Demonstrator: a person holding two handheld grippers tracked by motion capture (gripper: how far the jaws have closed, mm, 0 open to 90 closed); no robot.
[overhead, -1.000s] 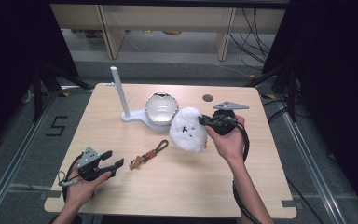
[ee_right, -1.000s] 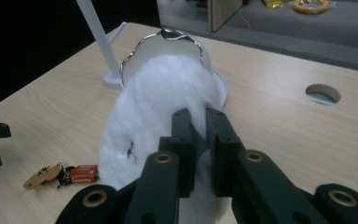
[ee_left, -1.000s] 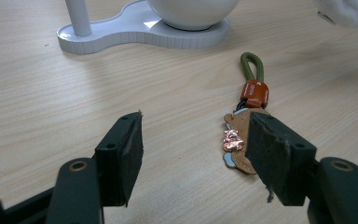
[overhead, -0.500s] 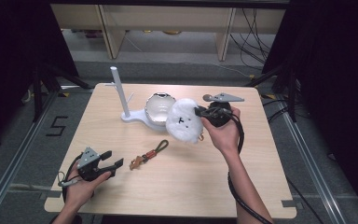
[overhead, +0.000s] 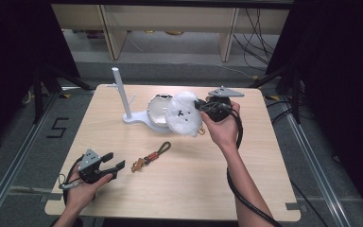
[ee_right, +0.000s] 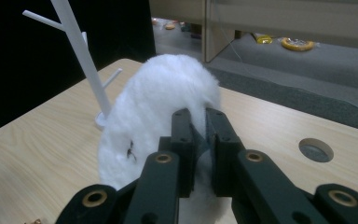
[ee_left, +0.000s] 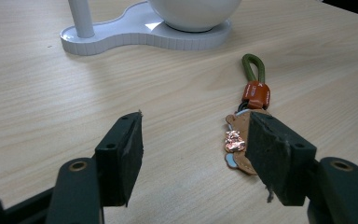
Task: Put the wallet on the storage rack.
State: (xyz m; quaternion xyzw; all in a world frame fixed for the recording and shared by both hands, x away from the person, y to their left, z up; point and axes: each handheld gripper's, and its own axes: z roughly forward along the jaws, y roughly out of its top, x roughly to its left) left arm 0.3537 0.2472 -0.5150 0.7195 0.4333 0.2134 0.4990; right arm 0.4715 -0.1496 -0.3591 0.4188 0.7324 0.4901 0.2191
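Fluffy white plush charm (overhead: 184,113) hangs pinched in the right tongs (overhead: 203,106), lifted clear of the tabletop (overhead: 264,161) and held just in front of the white stand (overhead: 123,97), over its round dish (overhead: 157,109). In the right gripper view the jaws are pressed together on a fold of the fur (ee_right: 168,102), with the stand's thin branches (ee_right: 77,32) just beyond the charm and to its left. My judgement is that the pick-up is done and the hanging is not: the charm touches no branch yet, and its loop (hidden in the fur, as far as I can tell) must be brought onto a peg. The leather keychain (overhead: 152,155) with its green loop lies flat on the tabletop, untouched, directly ahead of the left tongs (overhead: 114,161). Those tongs are spread wide and empty, held low near the tabletop's near left corner; in the left gripper view the keychain (ee_left: 249,121) sits just beyond the right-hand jaw, not between the two. So one of the two items appears to be in transit, the other waiting.
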